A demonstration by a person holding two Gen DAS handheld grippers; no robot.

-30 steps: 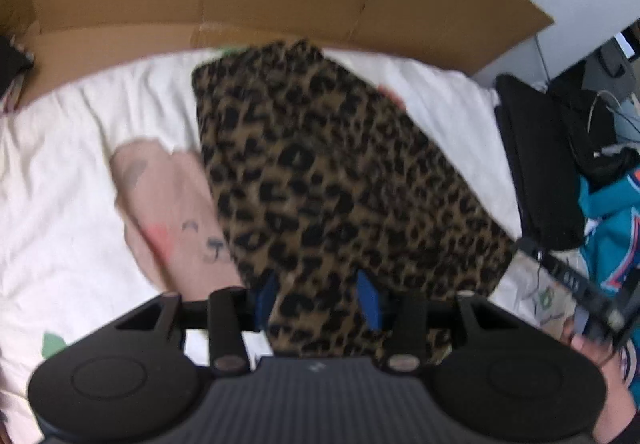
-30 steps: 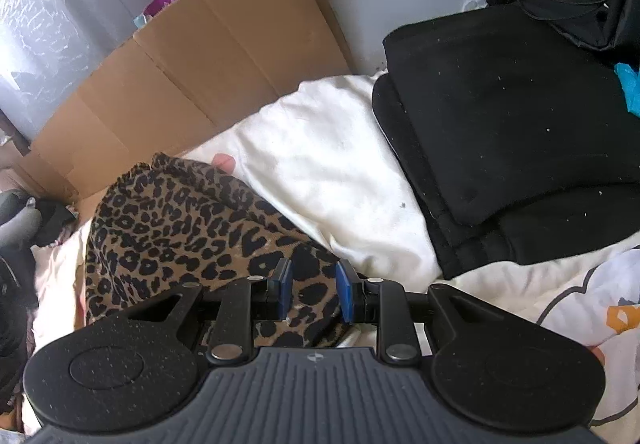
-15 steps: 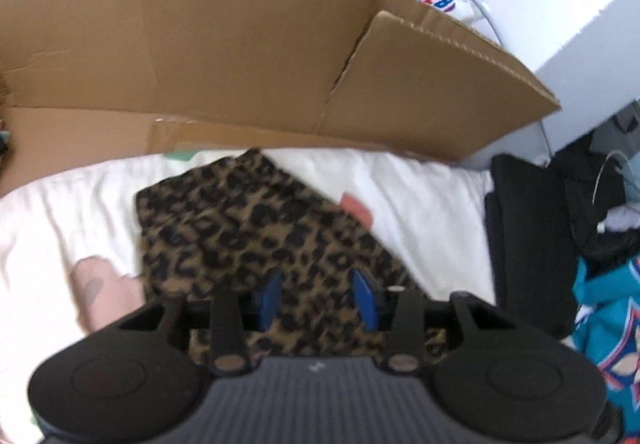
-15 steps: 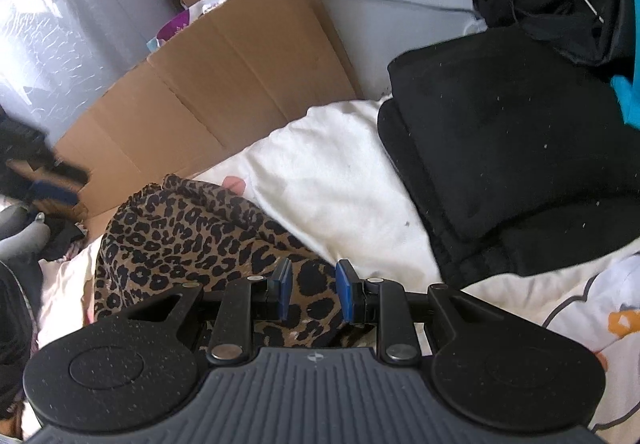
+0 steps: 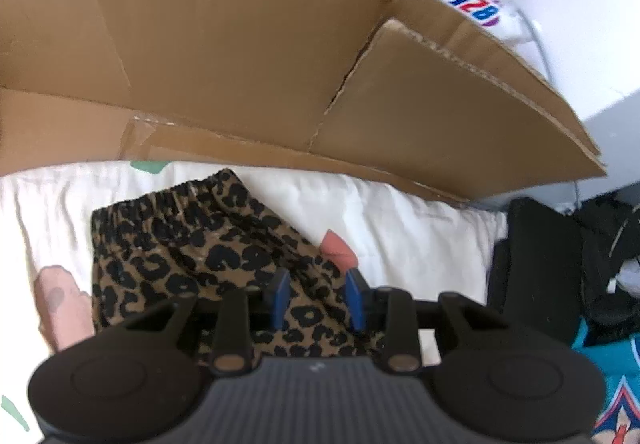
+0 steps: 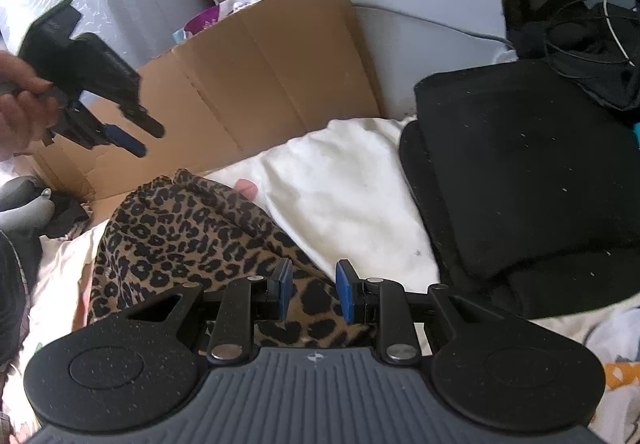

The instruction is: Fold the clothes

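Left gripper (image 6: pixel 136 137), held in a hand (image 6: pixel 18 99), hangs in the air above the leopard-print garment (image 6: pixel 188 240) on the white bed sheet (image 6: pixel 344 203); its jaws have just been narrowing, nothing between them. Right gripper (image 6: pixel 312 290): jaws narrow, leopard fabric between the pads, grip unclear. Folded black clothes (image 6: pixel 532 179) at right.

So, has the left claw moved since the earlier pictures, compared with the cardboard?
Yes. The left claw has moved toward the cardboard, which now fills the upper part of its view; its jaws have just been closing above the leopard-print garment.
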